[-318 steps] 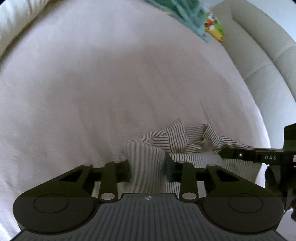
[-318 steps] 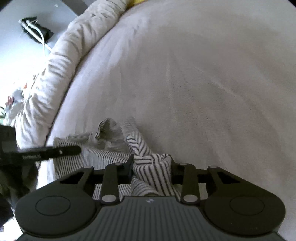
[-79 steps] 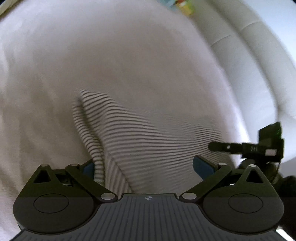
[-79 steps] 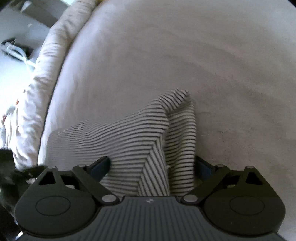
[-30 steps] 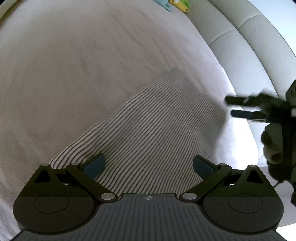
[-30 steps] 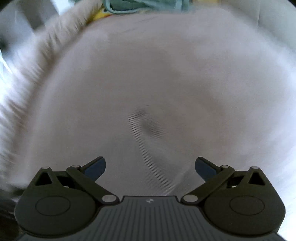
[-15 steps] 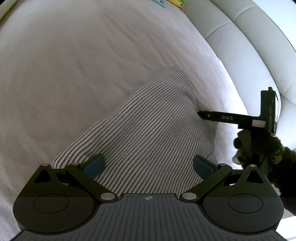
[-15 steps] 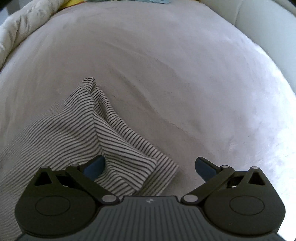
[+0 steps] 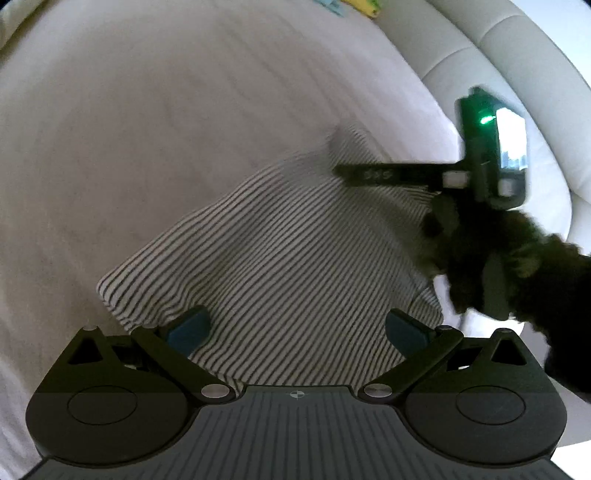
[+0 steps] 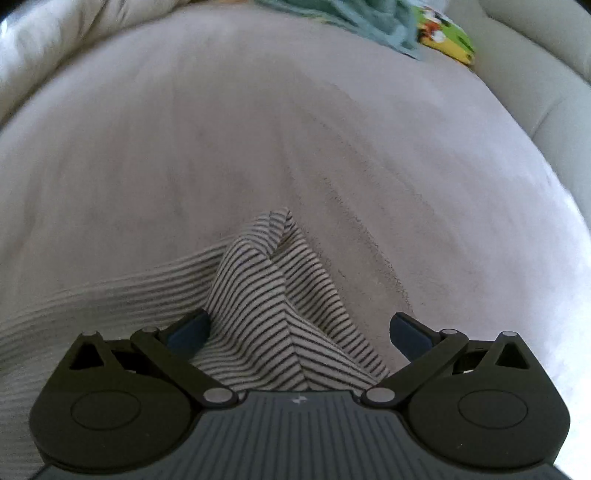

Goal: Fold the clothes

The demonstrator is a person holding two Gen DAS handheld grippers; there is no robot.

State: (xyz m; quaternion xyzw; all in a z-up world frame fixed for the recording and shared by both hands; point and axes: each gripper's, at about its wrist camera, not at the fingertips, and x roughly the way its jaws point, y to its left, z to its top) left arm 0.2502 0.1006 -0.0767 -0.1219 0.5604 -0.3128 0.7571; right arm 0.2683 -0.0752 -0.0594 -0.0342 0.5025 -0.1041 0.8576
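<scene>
while the striped garment lies spread on the pale bed cover, both tools sit over it with nothing pinched.

step in hand: by my reading, the cloth is laid out and the next fold is being set up; the right side has a raised flap that looks like the sleeve or corner to be taken.

left gripper: jaws spread wide, blue pads either side of the near hem, holding nothing.

right gripper: jaws also wide apart, straddling the humped flap but not closed on it; in the left wrist view its finger reaches across the far corner of the garment.

garment's place: near edge of the bed, close to the padded cushion; a teal cloth and a bright yellow item lie well apart at the far end.

next move calls for: closing the right jaws on the flap's edge, low enough to catch one layer, then carrying it across; the left likely needs to pin or lift the near hem so the cloth does not drag.

changed since half a second ago: the right tool has swung round so the flap now sits between its jaws rather than off to the left; the left view is nearly the same, with the other tool further over the cloth.
</scene>
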